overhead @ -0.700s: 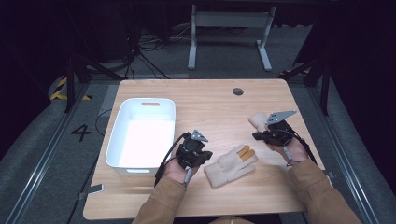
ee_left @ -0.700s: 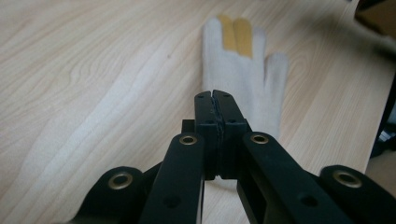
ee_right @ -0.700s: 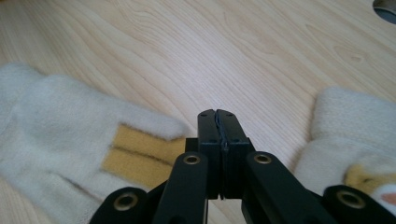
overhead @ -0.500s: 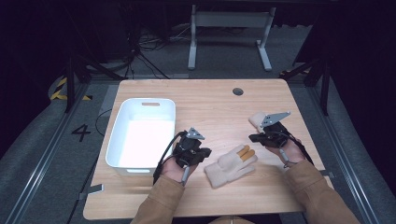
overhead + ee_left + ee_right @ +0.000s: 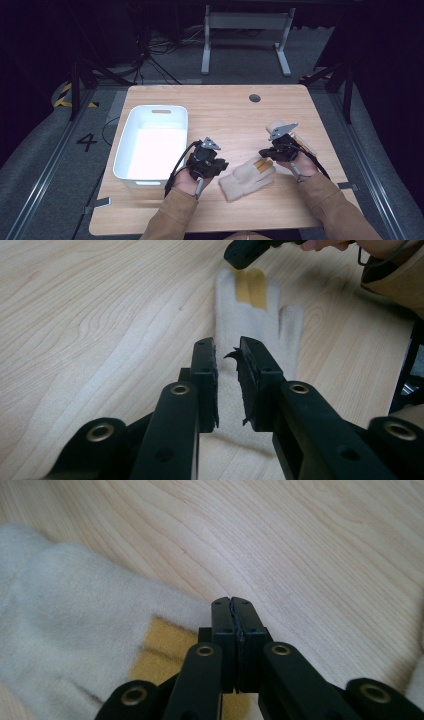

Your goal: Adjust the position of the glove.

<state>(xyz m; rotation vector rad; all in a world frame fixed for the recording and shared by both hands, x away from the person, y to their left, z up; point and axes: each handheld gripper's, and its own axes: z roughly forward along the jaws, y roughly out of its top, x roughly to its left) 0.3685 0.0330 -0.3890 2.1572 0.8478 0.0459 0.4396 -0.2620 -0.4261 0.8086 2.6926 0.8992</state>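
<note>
A cream glove [image 5: 248, 177] with yellow fingertip patches lies flat near the table's front edge. My left gripper [image 5: 220, 167] sits at its cuff end, pointing along it. In the left gripper view its jaws [image 5: 226, 352] stand nearly together over the cuff of the glove [image 5: 250, 315], with no fabric visibly pinched. My right gripper [image 5: 263, 153] hovers at the fingertip end. In the right gripper view it [image 5: 232, 602] is shut with nothing between its jaws, just past the yellow patches [image 5: 160, 650]. The right gripper's tip [image 5: 242, 251] also shows in the left gripper view.
A white tub [image 5: 129, 135] stands on the left of the wooden table, close to my left hand. A second cream glove [image 5: 276, 125] lies behind the right gripper. A round cable hole [image 5: 255, 98] sits near the table's far edge.
The right gripper has edged slightly left and down toward the glove's fingertips. The left gripper and the glove have hardly moved.
</note>
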